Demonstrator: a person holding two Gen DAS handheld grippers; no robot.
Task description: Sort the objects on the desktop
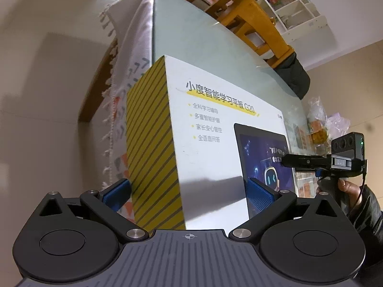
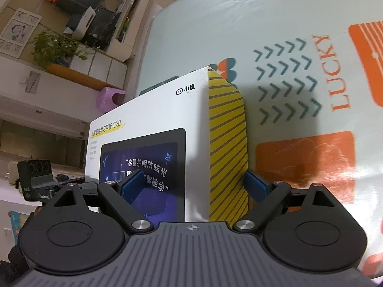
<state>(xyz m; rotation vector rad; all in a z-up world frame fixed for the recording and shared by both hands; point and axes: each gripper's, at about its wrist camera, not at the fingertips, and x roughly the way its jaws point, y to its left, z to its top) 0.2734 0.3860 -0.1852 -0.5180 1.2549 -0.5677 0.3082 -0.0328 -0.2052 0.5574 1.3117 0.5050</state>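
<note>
A white tablet box point(image 1: 210, 143) with yellow striped sides lies on the pale green table point(image 1: 191, 38). My left gripper point(image 1: 189, 193) clamps one end of it, blue pads on the striped side and on the printed top face. My right gripper point(image 2: 194, 184) clamps the opposite end of the same box point(image 2: 167, 124), one pad on the tablet picture and one on the striped side point(image 2: 227, 138). The right gripper also shows in the left wrist view point(image 1: 289, 160), the left one in the right wrist view point(image 2: 71, 181).
A patterned mat point(image 2: 311, 91) with "LUCKY" and orange panels covers the table beside the box. A fringed cloth point(image 1: 124, 110) hangs over the table edge. A wooden chair point(image 1: 241, 21) stands beyond it. Plastic-wrapped packets point(image 1: 318, 124) lie at the right.
</note>
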